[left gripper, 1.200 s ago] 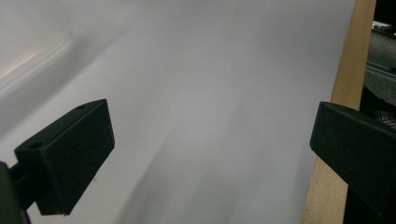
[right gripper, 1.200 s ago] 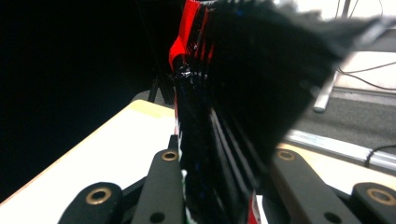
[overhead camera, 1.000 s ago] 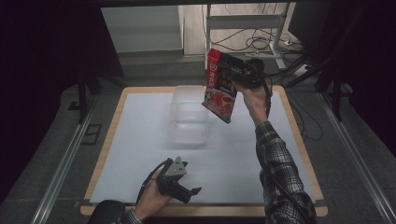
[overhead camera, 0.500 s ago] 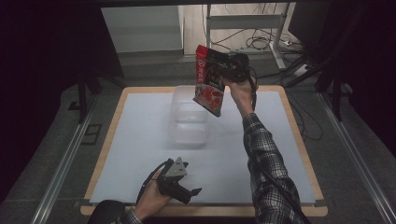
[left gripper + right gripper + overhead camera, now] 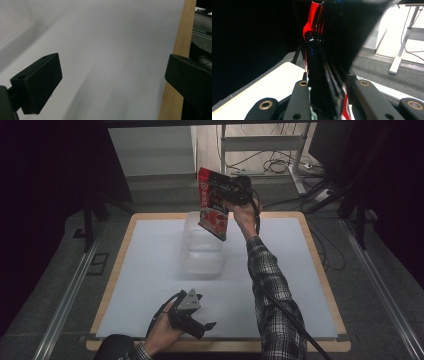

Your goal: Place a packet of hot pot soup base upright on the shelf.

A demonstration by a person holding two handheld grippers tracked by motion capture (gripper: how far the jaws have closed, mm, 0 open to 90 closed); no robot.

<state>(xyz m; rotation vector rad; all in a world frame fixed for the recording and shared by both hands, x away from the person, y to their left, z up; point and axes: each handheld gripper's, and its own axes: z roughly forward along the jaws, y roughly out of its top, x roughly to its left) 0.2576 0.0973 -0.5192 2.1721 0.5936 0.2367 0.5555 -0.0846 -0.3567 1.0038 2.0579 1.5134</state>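
Right gripper (image 5: pixel 231 194) is up in the air over the table's far edge, jaws clamped on a red pouch (image 5: pixel 212 204). Pouch hangs tilted, top corner up-left, lower end just above the far rim of a clear tub (image 5: pixel 202 251). In the right gripper view the pouch (image 5: pixel 322 62) sits edge-on between the jaws. Tub stands on the white mat (image 5: pixel 150 270), nearer the far edge, roughly mid-width. Left gripper (image 5: pixel 195 320) rests low near the near edge, jaws wide apart with nothing between them; its view shows bare mat (image 5: pixel 112 50) and the wooden edge (image 5: pixel 180 50).
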